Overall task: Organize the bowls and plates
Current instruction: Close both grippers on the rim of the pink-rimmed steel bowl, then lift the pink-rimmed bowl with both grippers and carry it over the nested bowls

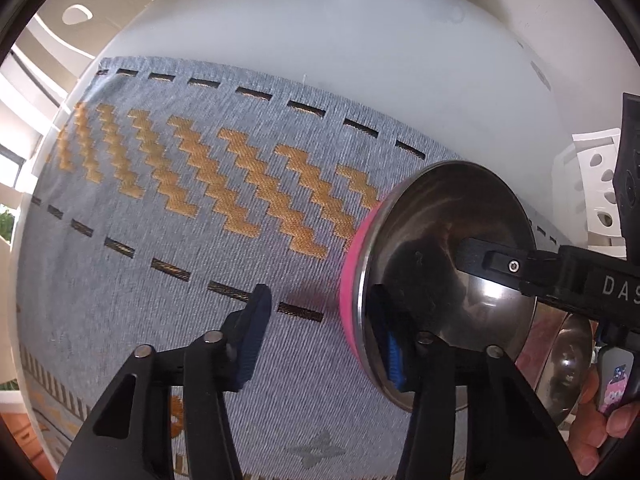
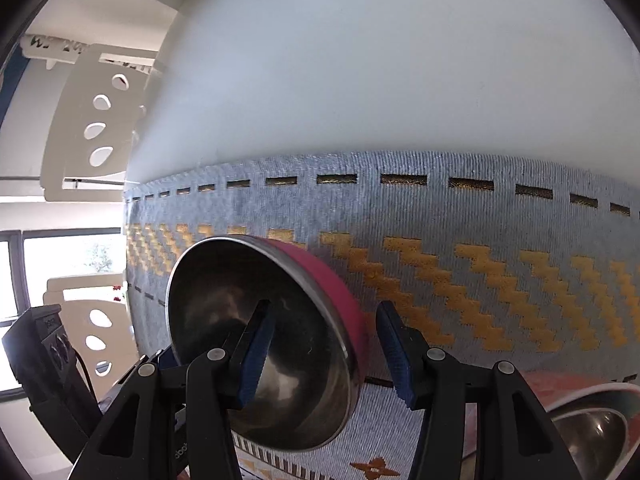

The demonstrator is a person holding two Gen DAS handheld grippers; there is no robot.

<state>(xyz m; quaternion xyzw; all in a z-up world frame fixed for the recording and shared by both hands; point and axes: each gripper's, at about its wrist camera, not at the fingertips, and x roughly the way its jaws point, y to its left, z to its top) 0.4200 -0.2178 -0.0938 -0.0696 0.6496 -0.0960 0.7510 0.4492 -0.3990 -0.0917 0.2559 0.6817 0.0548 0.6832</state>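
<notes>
The white table [image 2: 360, 60] fills both views, the grey runner [image 1: 160, 240] across its lower half; the pink steel bowl [image 2: 264, 344] hangs tilted low in frame; the right gripper [image 2: 320, 356] pinches its wall, the left gripper [image 1: 324, 340] straddles the far rim, contact unclear; opposing pulls may twist it loose; a second bowl [image 2: 592, 424] sits lower right.

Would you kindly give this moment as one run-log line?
pink bowl: tilted | right claw: shut on it | left claw: open, straddling its rim
</notes>
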